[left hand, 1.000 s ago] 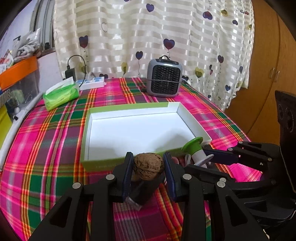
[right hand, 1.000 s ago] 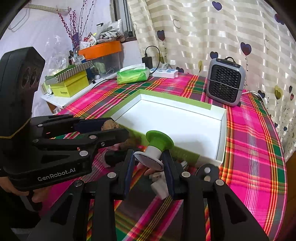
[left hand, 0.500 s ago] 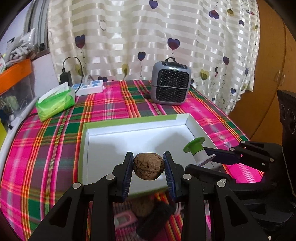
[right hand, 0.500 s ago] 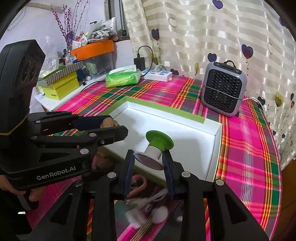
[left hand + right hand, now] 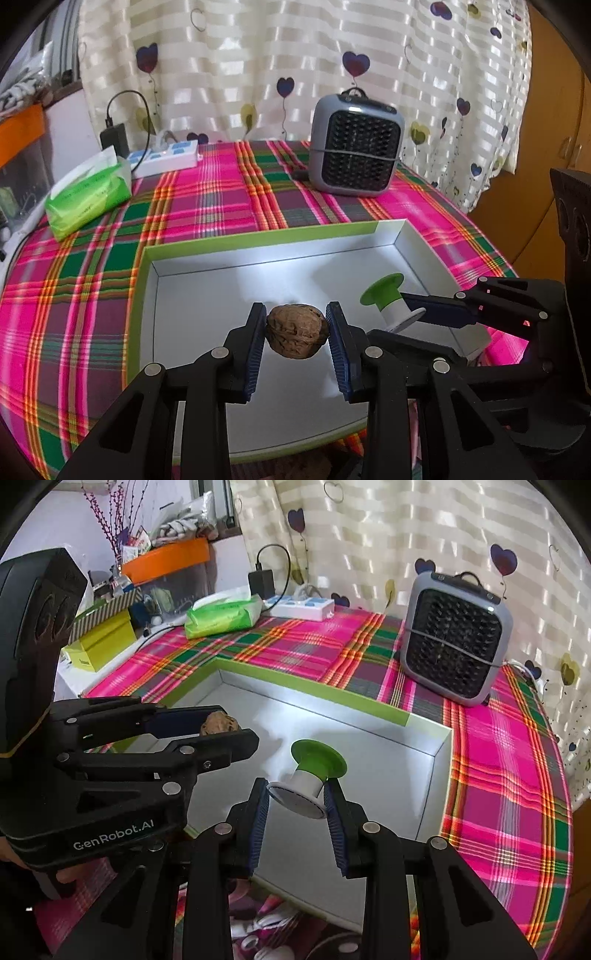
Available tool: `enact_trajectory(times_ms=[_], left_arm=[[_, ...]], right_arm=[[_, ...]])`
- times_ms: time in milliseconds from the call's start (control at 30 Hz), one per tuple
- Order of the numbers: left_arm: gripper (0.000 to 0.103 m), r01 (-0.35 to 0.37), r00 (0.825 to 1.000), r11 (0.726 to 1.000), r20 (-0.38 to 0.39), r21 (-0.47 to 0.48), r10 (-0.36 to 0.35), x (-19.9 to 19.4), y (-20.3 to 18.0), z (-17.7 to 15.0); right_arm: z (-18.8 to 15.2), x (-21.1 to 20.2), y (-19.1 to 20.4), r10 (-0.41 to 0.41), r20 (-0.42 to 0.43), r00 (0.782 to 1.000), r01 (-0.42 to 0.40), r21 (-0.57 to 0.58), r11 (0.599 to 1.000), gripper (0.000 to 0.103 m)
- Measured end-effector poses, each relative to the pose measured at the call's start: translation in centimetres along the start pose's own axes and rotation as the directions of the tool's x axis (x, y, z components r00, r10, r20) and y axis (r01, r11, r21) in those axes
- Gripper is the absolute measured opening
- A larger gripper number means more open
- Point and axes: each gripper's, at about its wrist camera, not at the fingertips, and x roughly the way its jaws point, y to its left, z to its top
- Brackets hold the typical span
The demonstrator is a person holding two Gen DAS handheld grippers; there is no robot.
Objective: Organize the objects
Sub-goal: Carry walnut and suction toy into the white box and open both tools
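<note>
Both grippers have carried their loads forward over the shallow green-rimmed white cardboard tray (image 5: 258, 236): left gripper (image 5: 296, 328) clamps the wrinkled brown walnut (image 5: 297, 330), right gripper (image 5: 296, 799) grips the green-and-white plastic spool (image 5: 312, 775); lowering and release should follow.

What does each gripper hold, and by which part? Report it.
The left gripper holds a walnut, pads pressed on its two opposite sides. The right gripper holds a green-and-white spool, clamped at its white flat end, green flange pointing away.
</note>
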Motion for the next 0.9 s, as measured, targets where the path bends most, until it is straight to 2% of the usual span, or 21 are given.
enact_trajectory(times_ms=[367, 633, 767, 900], left_arm=[[0.031, -0.015, 0.998, 1.000, -0.066, 0.018, 0.016, 2.0, 0.1, -0.6], [0.031, -0.016, 0.996, 0.999, -0.089, 0.033, 0.019, 2.2, -0.1, -0.8], [0.031, -0.009, 0.996, 1.000, -0.092, 0.021, 0.011, 2.1, 0.1, -0.8], [0.032, -0.004, 0.997, 1.000, -0.082, 0.013, 0.005, 1.8, 0.1, -0.7]], right_arm=[[-0.3, 1.8, -0.7, -0.001, -0.059, 0.998, 0.002, 0.017, 1.000, 0.032], [-0.4, 1.7, -0.7, -0.011, -0.051, 0.999, 0.012, 0.011, 1.000, 0.032], [-0.4, 1.3, -0.6, -0.038, -0.038, 0.999, 0.038, -0.002, 0.999, 0.039], [-0.4, 0.9, -0.6, -0.046, -0.024, 0.999, 0.046, -0.005, 0.999, 0.042]])
